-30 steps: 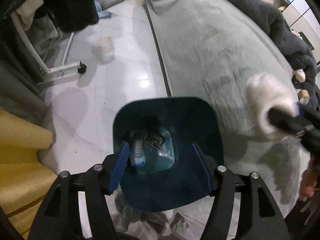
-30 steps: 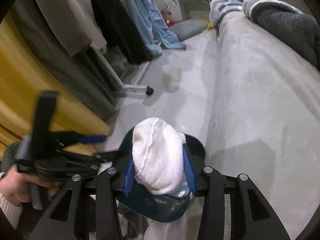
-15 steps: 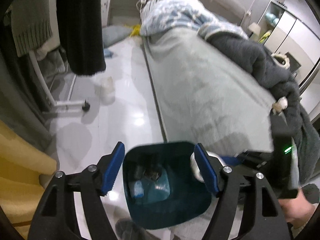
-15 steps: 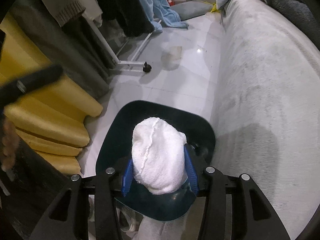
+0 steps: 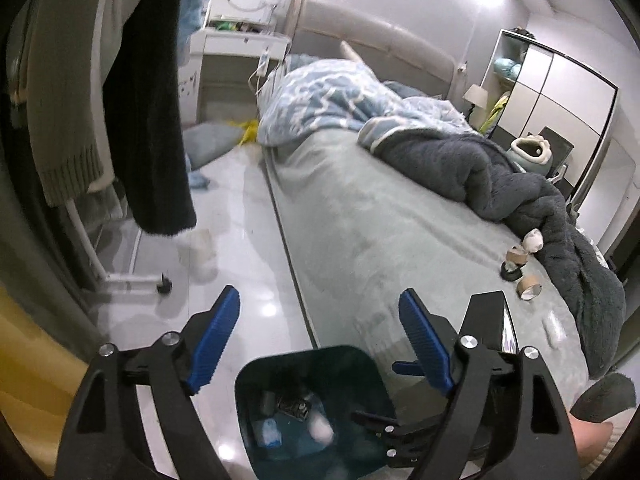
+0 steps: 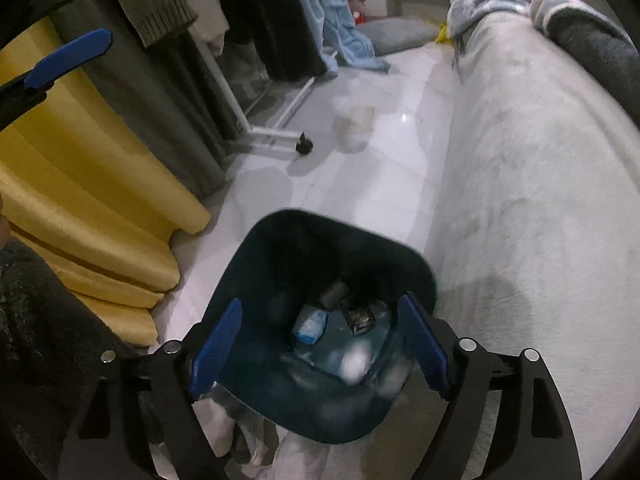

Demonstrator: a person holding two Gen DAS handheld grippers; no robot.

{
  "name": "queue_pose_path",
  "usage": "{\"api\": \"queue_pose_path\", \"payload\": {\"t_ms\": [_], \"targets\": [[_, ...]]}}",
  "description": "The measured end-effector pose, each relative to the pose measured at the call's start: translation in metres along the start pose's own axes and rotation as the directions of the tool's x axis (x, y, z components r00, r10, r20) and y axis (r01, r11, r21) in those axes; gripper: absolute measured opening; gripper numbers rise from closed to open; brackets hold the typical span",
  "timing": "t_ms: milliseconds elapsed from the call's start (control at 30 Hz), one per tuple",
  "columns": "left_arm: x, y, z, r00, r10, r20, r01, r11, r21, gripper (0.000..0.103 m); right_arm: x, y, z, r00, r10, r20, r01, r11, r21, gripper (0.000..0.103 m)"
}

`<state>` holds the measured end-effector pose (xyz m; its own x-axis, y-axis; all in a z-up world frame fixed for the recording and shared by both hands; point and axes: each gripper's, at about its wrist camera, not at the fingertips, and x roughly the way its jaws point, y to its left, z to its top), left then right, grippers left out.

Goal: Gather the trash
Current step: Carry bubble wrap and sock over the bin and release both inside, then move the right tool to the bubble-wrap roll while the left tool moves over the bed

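Observation:
A dark teal trash bin (image 6: pixel 280 240) stands on the white floor beside the bed; it also shows in the left wrist view (image 5: pixel 256 376). Inside lie a blue packet (image 6: pixel 310 324), a dark wrapper (image 6: pixel 360 316) and a blurred white wad (image 6: pixel 354 364). My right gripper (image 6: pixel 320 344) is open and empty right over the bin's mouth. My left gripper (image 5: pixel 320 332) is open and empty, raised above the bin and facing the bed. On the bed lie tape rolls (image 5: pixel 528 286), a dark round thing (image 5: pixel 510 274) and a white wad (image 5: pixel 534 240).
A grey bed (image 5: pixel 380 232) with a dark blanket (image 5: pixel 520 184) fills the right. A clothes rack on wheels (image 6: pixel 280 136) and yellow cushions (image 6: pixel 80 200) stand left. A translucent cup (image 6: pixel 356 126) sits on the floor. Cloth lies under the bin.
My right gripper opened and let go of the white wad, which dropped into the bin. My left gripper tilted up from the bin toward the bed.

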<state>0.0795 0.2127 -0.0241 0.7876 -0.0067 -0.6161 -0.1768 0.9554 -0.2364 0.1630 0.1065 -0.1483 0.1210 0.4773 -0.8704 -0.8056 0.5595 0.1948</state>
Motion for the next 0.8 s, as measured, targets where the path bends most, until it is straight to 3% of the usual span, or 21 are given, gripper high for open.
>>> {"api": "queue_pose_path", "payload": {"t_ms": [200, 467, 800], "targets": [[-0.007, -0.023, 0.009, 0.999, -0.002, 0.05, -0.001, 0.998, 0.06, 0.087, -0.035, -0.015, 0.002, 0.994, -0.056, 0.096, 0.055, 0.998, 0.014, 0.085], [-0.005, -0.053, 0.013, 0.998, -0.043, 0.05, 0.039, 0.997, 0.072, 0.087, -0.081, -0.049, -0.02, 0.973, -0.134, 0.189, 0.118, 0.989, 0.092, 0.087], [0.013, -0.109, 0.008, 0.995, -0.092, 0.023, 0.088, 0.986, 0.144, 0.087, -0.133, -0.094, -0.055, 0.924, -0.273, 0.269, 0.231, 0.957, 0.178, 0.089]]}}
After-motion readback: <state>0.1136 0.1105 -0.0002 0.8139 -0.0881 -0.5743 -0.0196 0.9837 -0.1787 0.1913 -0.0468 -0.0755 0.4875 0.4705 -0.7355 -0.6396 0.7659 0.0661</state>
